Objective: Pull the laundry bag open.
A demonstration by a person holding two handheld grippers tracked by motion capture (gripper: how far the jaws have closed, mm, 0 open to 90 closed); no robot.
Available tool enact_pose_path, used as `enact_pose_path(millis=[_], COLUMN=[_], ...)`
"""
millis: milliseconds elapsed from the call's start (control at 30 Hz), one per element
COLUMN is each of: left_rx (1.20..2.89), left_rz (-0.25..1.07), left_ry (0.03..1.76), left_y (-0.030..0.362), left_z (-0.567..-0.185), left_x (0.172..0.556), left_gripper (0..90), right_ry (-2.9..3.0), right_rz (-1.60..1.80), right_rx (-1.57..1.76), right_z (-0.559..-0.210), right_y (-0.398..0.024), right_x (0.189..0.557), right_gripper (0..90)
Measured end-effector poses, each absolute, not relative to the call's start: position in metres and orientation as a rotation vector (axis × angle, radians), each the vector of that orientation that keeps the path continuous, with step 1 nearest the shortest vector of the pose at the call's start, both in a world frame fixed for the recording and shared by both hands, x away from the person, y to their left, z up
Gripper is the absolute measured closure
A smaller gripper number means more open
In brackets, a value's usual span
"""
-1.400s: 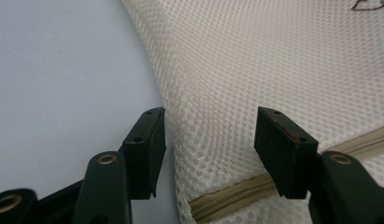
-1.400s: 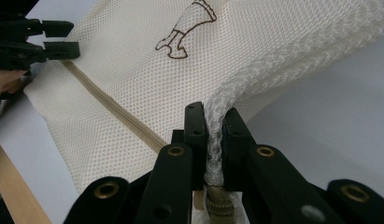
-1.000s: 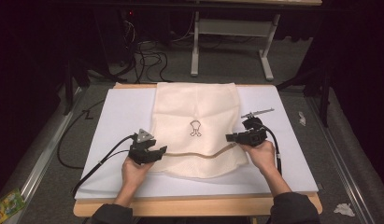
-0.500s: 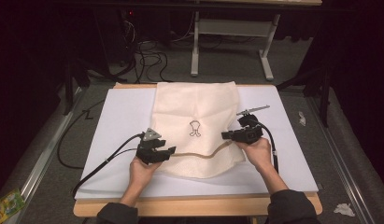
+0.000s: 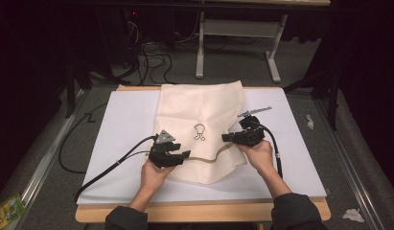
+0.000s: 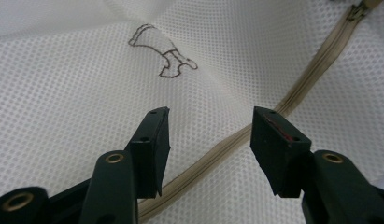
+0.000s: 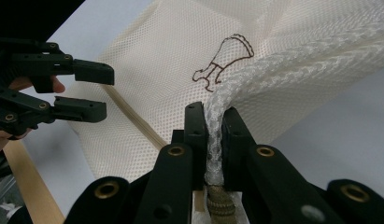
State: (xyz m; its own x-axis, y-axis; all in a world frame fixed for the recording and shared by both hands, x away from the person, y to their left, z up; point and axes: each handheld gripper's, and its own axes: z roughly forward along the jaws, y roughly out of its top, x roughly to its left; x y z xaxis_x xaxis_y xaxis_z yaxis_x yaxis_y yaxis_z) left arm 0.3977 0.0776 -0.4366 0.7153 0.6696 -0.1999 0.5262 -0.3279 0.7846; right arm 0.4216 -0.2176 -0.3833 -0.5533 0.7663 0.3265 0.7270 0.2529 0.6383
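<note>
gripping a bunched fold of mesh, the right gripper [image 7: 213,135] has its jaws pressed together on the bag's edge, with a bit of the tan zipper tape showing just below the pinch in the right gripper view. the left gripper [image 6: 208,140] has its jaws apart, hovering over the zipper [image 6: 292,88], which runs on a slant between them in the left gripper view; whether either jaw touches the cloth cannot be told. in the high view both hands come in from the near table edge, the left hand [image 5: 154,175] holding its gripper over the bag's near left part, the right hand [image 5: 258,154] holding its gripper at the bag's right side, where the cloth is lifted into a ridge. the mesh bag [image 5: 199,112] is cream coloured and lies in the middle of a white sheet [image 5: 122,120] on the wooden table [image 5: 204,213], reaching to the far edge. a small dark outline drawing [image 5: 200,132] sits near its centre, between the two grippers. beyond the table stand a grey frame [image 5: 233,28] and loose cables [image 5: 151,52] on the floor.
</note>
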Motion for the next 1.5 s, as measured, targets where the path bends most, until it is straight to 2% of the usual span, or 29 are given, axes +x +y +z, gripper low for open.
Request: enact_pose_path(millis=[833,1500], left_rx=[1.997,2.028], left_rz=[0.124,0.121], left_ry=[0.847,0.832], left_y=[0.048,0.032], left_z=[-0.426,-0.428], left_x=[0.397,0.4], left_gripper=[52.0,53.6], right_ry=[2.478,2.501], right_rz=[1.221,1.257], right_rx=[1.421,1.407], right_z=[-0.38,-0.379], right_y=[-0.194,-0.181], right_x=[0.426,0.428], right_gripper=[84.8,84.8])
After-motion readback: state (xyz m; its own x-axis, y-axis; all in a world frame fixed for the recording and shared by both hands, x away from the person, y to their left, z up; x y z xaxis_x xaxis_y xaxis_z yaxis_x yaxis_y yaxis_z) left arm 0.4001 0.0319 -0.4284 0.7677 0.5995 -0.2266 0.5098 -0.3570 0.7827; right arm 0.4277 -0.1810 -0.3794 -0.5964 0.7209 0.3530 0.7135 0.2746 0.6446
